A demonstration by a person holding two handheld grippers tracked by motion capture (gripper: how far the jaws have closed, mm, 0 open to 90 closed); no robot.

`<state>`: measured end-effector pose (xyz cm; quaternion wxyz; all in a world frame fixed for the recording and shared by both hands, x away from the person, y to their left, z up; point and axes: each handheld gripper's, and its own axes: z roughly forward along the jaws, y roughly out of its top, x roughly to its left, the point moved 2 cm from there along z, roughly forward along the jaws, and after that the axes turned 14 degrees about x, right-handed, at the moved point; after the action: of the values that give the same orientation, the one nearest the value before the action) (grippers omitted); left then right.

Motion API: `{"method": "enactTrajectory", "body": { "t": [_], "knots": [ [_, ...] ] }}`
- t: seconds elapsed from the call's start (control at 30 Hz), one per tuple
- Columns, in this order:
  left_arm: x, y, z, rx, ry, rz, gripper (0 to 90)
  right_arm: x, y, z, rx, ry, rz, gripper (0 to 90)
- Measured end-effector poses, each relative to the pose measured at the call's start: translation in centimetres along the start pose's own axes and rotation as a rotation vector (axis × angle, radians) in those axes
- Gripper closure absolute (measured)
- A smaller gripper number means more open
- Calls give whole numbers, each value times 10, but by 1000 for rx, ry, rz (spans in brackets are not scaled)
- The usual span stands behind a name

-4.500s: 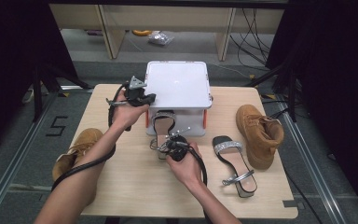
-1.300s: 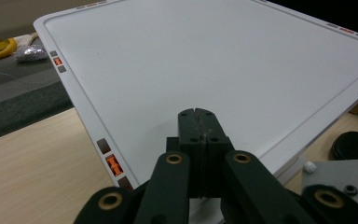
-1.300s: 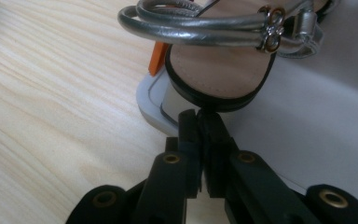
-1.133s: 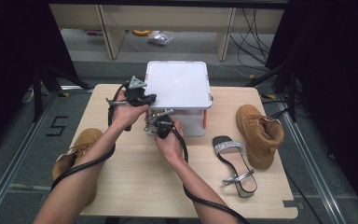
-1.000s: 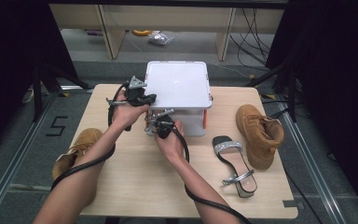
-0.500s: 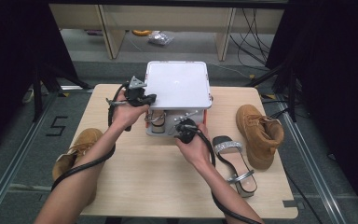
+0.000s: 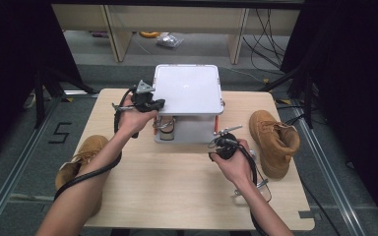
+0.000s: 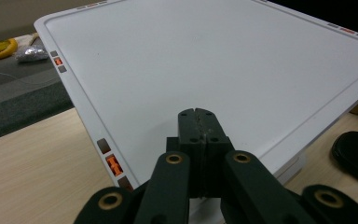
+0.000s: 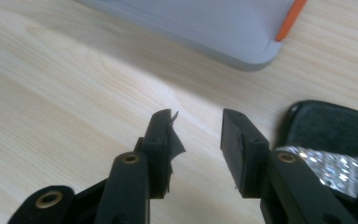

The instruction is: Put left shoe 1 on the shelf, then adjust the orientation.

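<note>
pale wooden table (image 7: 177, 191) set in a dark-curtained bay, carrying a white storage box (image 7: 187, 132) at its far middle. left gripper (image 8: 198, 135) has its jaws fully together and rests on the edge of the box lid (image 8: 205, 65), which sits raised at the front over orange posts; judged purpose is to prop the lid up so the opening below stays free. 1 sandal (image 7: 166, 129) already lies inside that opening, under the lid. right gripper (image 9: 198, 123) is low over bare wood, its jaws partly apart and just been opening, nothing between them; it points toward the second sandal (image 9: 328, 140), black with a glittering strap, lying just beside it on the table near the box corner. judged intent: spread the jaws to take this sandal and stow it beside its pair. 1 tan boot (image 7: 274, 140) stands at the right side of the table, another tan boot (image 7: 76, 164) hangs off the left edge; both well apart from the grippers
</note>
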<state>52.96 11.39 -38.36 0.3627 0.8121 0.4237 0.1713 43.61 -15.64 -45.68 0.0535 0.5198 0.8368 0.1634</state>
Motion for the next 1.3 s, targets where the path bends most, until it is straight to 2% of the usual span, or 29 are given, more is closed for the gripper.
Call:
{"method": "enactTrajectory", "body": {
  "t": [0.03,0.07,0.17,0.27,0.33,0.43,0.5,0.6,0.63,0.7,0.77,0.83,0.93,0.97,1.0,1.1,1.2,1.27,1.3],
  "knots": [
    [0,0,0,0,1,-1,898,-1,-1,-2,1,6,3,637],
    [-1,0,0,-1,5,0,897,-4,-2,-3,-8,0,-19,632],
    [-1,0,0,-1,11,-1,898,-6,-5,-8,20,-2,6,615],
    [-2,0,0,-6,8,-14,898,-11,-8,-10,32,-6,-7,608],
    [-2,0,0,-4,13,-17,898,-16,-14,-12,58,1,9,595],
    [-2,0,0,6,16,-6,898,-22,-19,-15,64,-5,8,586],
    [-3,1,-1,14,25,-2,898,-28,-24,-18,76,-3,38,580],
    [-2,1,0,11,12,-2,898,-39,-34,-23,96,-9,68,568],
    [-1,2,0,13,9,-1,898,-40,-36,-25,112,-3,92,564],
    [-1,1,-1,15,12,-4,898,-46,-42,-27,118,-10,94,561],
    [-1,0,0,2,8,-13,898,-48,-46,-30,133,-7,129,557],
    [-1,0,0,-6,5,-12,897,-53,-51,-33,139,-14,129,555],
    [0,0,-1,10,7,-2,898,-58,-57,-37,159,-25,144,548],
    [-2,0,1,-8,2,-9,898,-60,-59,-39,168,-25,149,548],
    [-1,0,0,4,7,2,897,-63,-61,-40,170,-31,151,547],
    [0,0,-1,4,3,-2,897,-69,-67,-41,180,-44,157,544],
    [0,0,-1,7,4,2,898,-73,-71,-40,190,-45,150,533],
    [-1,1,0,-5,6,-5,898,-77,-73,-34,234,-43,163,512],
    [-1,1,-1,16,11,7,898,-77,-74,-34,237,-33,157,500]
  ]
}}
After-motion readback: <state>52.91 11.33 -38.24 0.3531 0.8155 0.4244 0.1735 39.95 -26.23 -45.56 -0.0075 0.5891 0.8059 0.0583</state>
